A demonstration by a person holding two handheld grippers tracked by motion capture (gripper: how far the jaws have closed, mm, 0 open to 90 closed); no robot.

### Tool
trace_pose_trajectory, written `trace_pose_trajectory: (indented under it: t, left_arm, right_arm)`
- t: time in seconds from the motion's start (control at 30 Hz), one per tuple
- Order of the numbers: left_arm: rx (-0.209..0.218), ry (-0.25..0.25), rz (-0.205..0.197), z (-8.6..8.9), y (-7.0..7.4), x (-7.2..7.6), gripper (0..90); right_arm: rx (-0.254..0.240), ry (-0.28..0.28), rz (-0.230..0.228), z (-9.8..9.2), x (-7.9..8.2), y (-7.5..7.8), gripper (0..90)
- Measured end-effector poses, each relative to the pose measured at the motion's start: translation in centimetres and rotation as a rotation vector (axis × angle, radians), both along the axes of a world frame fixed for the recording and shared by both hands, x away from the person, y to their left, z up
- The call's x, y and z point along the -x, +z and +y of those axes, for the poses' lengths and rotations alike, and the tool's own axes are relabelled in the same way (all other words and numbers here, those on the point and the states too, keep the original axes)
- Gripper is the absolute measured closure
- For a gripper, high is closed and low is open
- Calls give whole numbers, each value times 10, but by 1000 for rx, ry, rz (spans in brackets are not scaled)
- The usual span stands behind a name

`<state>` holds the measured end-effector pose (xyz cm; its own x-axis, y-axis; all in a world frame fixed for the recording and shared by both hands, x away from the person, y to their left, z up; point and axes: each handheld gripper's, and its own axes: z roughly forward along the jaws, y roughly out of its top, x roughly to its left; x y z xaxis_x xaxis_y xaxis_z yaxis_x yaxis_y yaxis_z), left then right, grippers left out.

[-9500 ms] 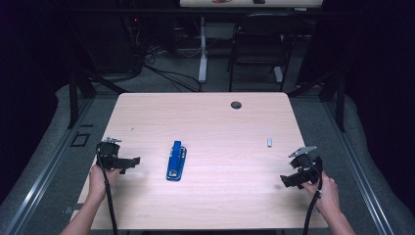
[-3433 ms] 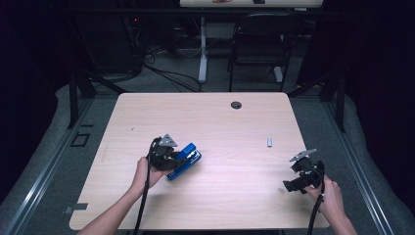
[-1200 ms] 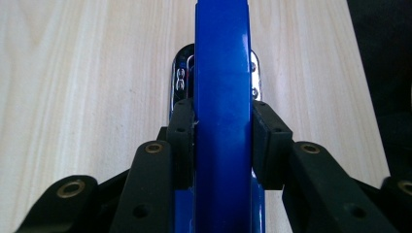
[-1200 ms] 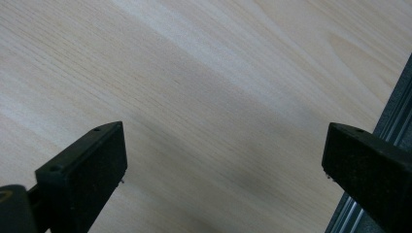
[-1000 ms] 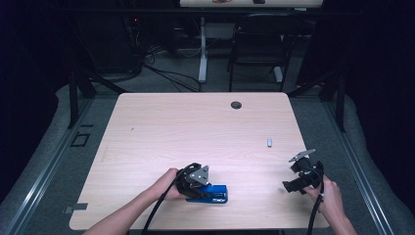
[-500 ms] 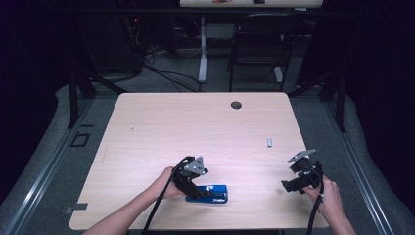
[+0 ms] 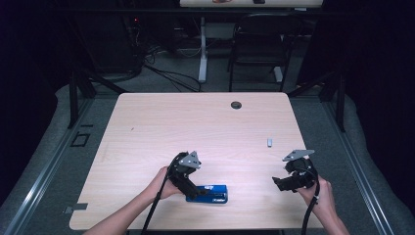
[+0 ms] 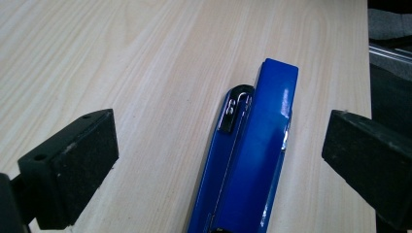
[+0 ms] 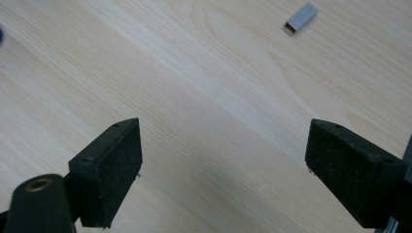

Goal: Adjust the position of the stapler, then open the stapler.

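A blue stapler (image 7: 211, 193) lies flat on the wooden table (image 7: 195, 127) close to its near edge. My left gripper (image 7: 194, 188) sits at the stapler's left end. In the left gripper view the stapler (image 8: 252, 145) lies between the wide-apart jaws of the left gripper (image 8: 226, 150). Those jaws have just been opening, and neither pad touches it. My right gripper (image 7: 279, 183) hovers at the near right, open. Its jaws have just been closing a little, with only bare wood between them in the right gripper view (image 9: 223, 160). A small grey staple strip (image 7: 269, 142) (image 9: 301, 17) lies beyond it.
A black round grommet (image 7: 236, 105) sits near the table's far edge. Behind the table stand a dark chair (image 7: 259, 44) and loose cables on the floor. The stapler lies close to the table's near edge.
The left gripper's jaws have opened and let go of the stapler, which stays near the front edge. The right gripper has shifted slightly and risen a little.
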<state>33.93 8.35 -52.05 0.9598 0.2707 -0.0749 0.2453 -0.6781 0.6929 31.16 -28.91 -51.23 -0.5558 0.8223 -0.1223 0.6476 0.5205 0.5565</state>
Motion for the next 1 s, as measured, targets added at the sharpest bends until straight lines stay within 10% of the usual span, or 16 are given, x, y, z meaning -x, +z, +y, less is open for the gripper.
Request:
trace_pose_trajectory:
  t: [0.63,1.0]
  left_arm:
    - [-2,25,-9,-2,1,3,12]
    - [-28,0,-7,-12,-3,7,132]
  right_arm:
    - [-173,114,26,36,11,9,148]
    - [-242,154,90,65,17,6,315]
